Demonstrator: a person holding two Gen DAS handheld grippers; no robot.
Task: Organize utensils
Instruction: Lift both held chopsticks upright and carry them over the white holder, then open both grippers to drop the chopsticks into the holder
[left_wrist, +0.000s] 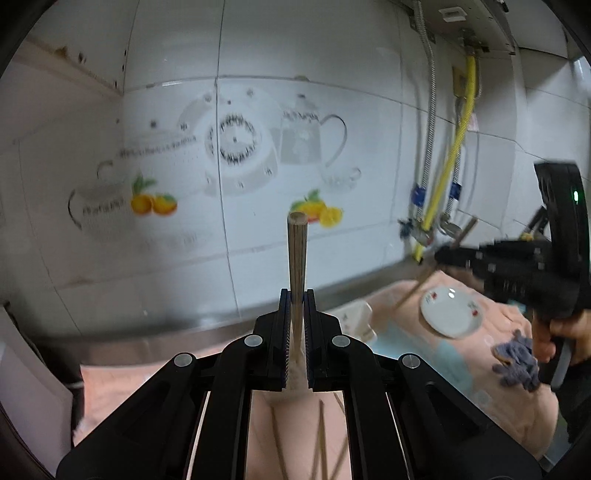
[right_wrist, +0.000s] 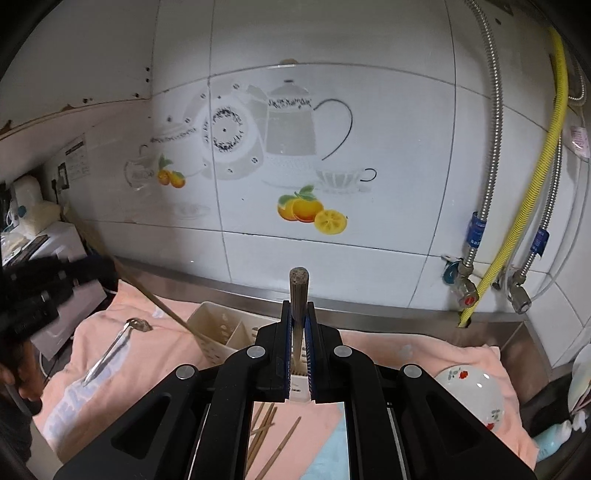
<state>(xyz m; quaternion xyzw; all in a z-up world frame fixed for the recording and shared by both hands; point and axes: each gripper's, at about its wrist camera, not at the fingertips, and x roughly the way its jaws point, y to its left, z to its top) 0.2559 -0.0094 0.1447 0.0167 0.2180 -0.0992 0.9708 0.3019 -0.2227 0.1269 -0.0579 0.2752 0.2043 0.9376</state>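
Note:
My left gripper is shut on a wooden chopstick that points away toward the tiled wall. My right gripper is shut on another wooden chopstick, held above a white divided utensil holder on the pink towel. The holder also shows in the left wrist view. Several loose chopsticks lie on the towel below my right gripper. A metal spoon lies on the towel at the left. The left gripper and its chopstick show at the left edge of the right wrist view.
A small white saucer with red flowers sits on the towel and shows in the right wrist view. A grey-blue cloth lies near it. Pipes and a yellow hose run down the wall at the right. A steel counter edge backs the towel.

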